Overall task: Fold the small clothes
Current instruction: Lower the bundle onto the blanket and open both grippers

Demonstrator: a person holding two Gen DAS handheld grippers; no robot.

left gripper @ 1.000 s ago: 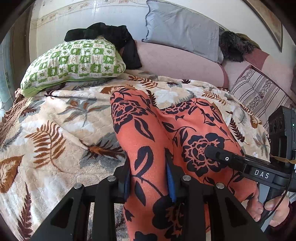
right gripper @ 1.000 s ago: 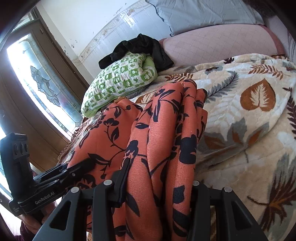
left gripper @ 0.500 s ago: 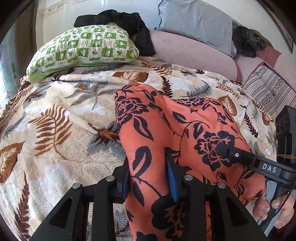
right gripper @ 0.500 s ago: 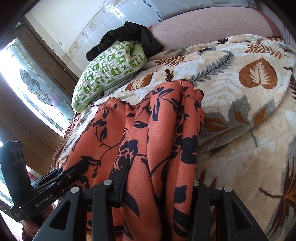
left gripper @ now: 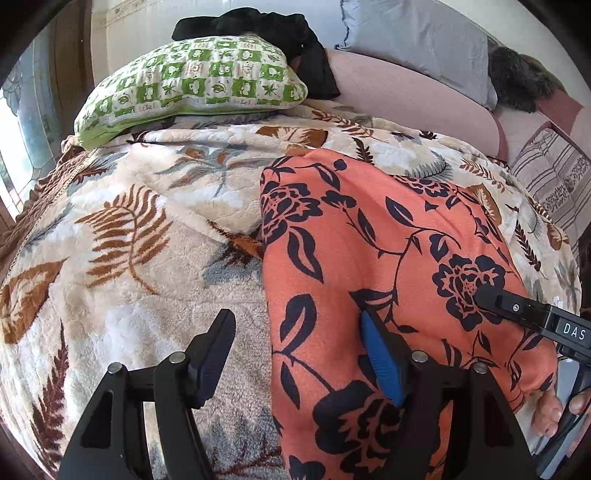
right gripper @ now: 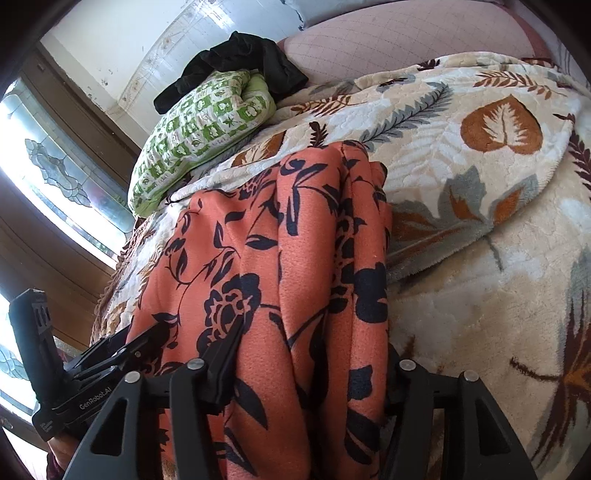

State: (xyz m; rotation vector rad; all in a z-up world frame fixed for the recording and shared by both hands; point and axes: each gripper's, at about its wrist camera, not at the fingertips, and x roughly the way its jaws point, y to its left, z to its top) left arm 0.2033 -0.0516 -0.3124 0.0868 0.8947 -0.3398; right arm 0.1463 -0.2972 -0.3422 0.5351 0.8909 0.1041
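Open leaf-print blanket [left gripper: 140,266] lies free left of the orange floral garment [left gripper: 388,258]; a green checked pillow [left gripper: 192,85] and black clothing [left gripper: 280,33] block the far edge.

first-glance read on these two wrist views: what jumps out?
The orange garment with black flowers dominates both views, lying lengthwise on the leaf-print blanket. The left hand-held gripper straddles its near edge with jaws opening and its left finger clear of the cloth; the right hand-held gripper is opening around bunched folds. A green checked pillow with a black garment behind it sits at the far end.
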